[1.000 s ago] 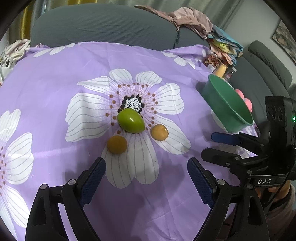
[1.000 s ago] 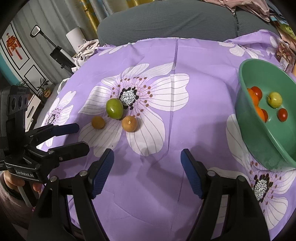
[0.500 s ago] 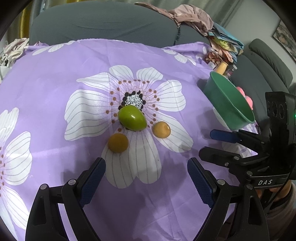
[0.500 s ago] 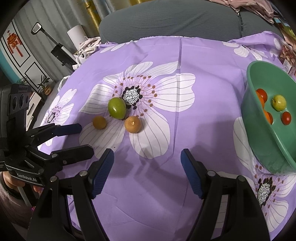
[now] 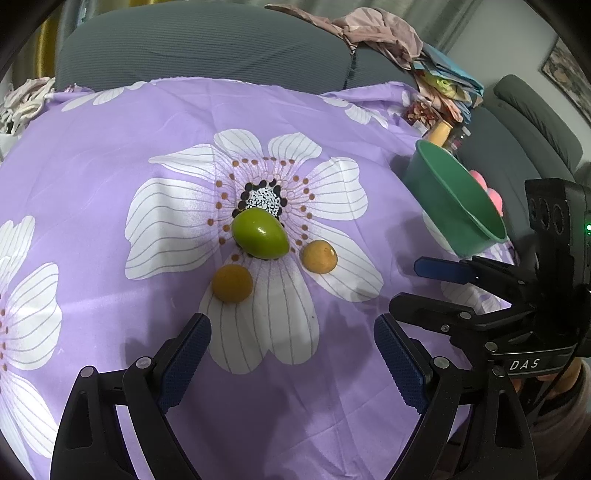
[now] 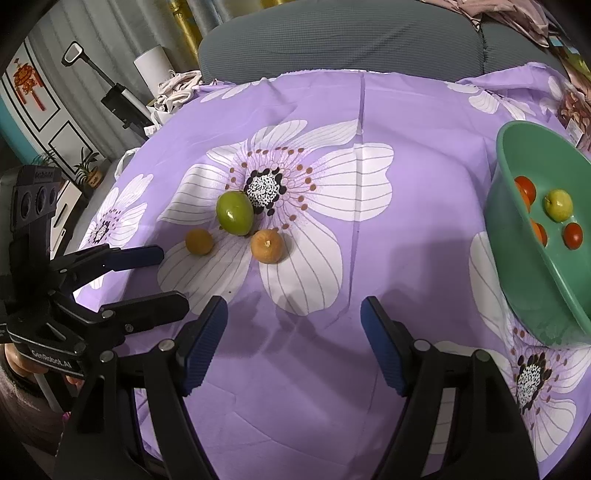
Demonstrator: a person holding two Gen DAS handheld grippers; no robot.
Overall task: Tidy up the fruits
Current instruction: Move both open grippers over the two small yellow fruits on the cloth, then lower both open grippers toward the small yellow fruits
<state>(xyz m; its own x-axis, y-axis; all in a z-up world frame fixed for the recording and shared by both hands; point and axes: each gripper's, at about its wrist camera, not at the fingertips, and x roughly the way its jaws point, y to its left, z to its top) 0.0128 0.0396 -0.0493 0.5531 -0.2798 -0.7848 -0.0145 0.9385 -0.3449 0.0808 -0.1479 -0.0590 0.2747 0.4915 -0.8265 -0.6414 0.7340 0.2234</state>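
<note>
A purple cloth (image 6: 406,122) printed with large white flowers covers the surface, creased down its middle. At the far left of the right wrist view stand a white panelled wall with a red knot ornament (image 6: 27,83), small potted plants (image 6: 86,168) and a white roll (image 6: 153,70). A grey sofa (image 6: 332,33) runs behind the surface, with crumpled clothes (image 5: 373,26) piled on its back to the right.

On the central flower lie three fruits close together: a small yellow-orange fruit (image 6: 199,241) at left, a glossy green fruit (image 6: 235,212) just beside the flower's dark centre, and a larger orange fruit (image 6: 267,245) with a stem scar to its right. At the right edge a green bowl (image 6: 517,280) holds red tomatoes (image 6: 572,235), a yellow-green apple (image 6: 559,205) and orange fruit.

The left tool (image 5: 291,354) and right tool (image 6: 293,338) both hover over bare cloth, jaws spread wide, nothing between them.
</note>
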